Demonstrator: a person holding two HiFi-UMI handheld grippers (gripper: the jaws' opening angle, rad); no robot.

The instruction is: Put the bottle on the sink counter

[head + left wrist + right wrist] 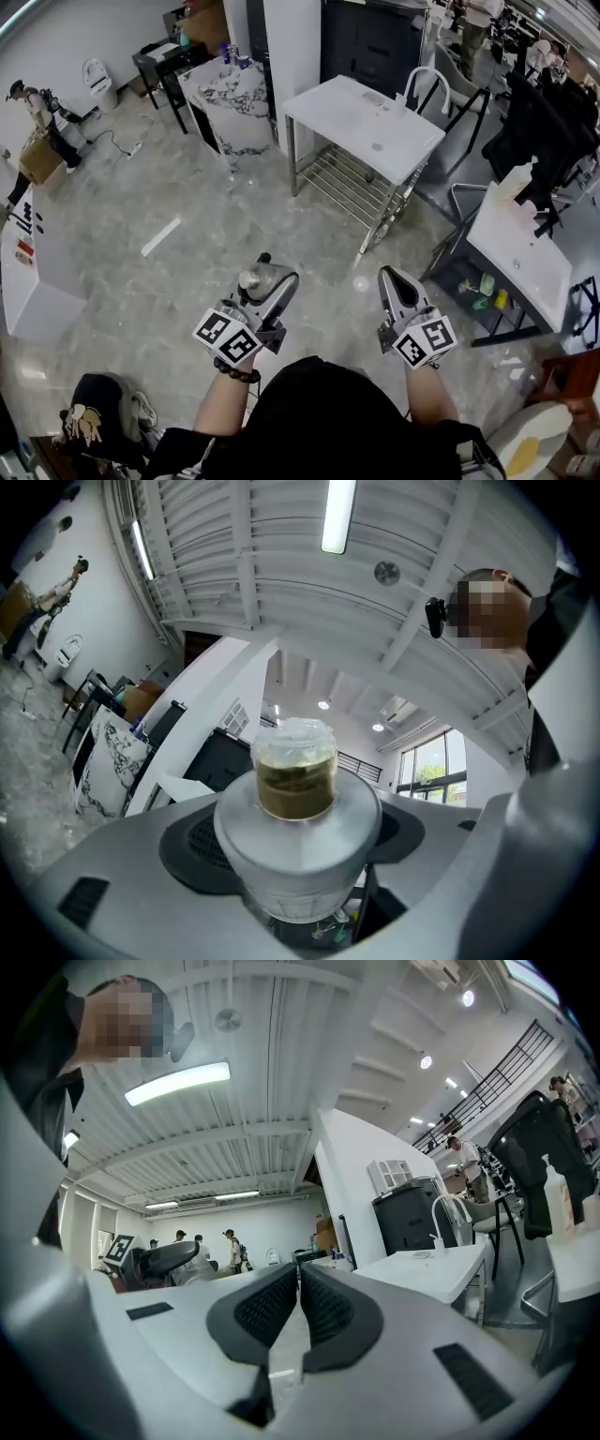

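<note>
My left gripper (265,278) is shut on a pale grey bottle (252,279) and holds it over the floor in front of the person. In the left gripper view the bottle (298,832) fills the gap between the jaws, and its clear cap (294,764) with a yellowish inside points away from the camera. My right gripper (391,278) is held beside it, shut, with nothing between its pads (265,1309). The white sink counter (352,120) with a curved tap (424,82) stands a few steps ahead, and it also shows in the right gripper view (427,1272).
A second white sink counter (525,255) stands at the right with a pump bottle (516,178) on it. A marble-topped unit (230,103) is at the back left and a white cabinet (23,281) at the far left. Chairs, tripods and people stand further off.
</note>
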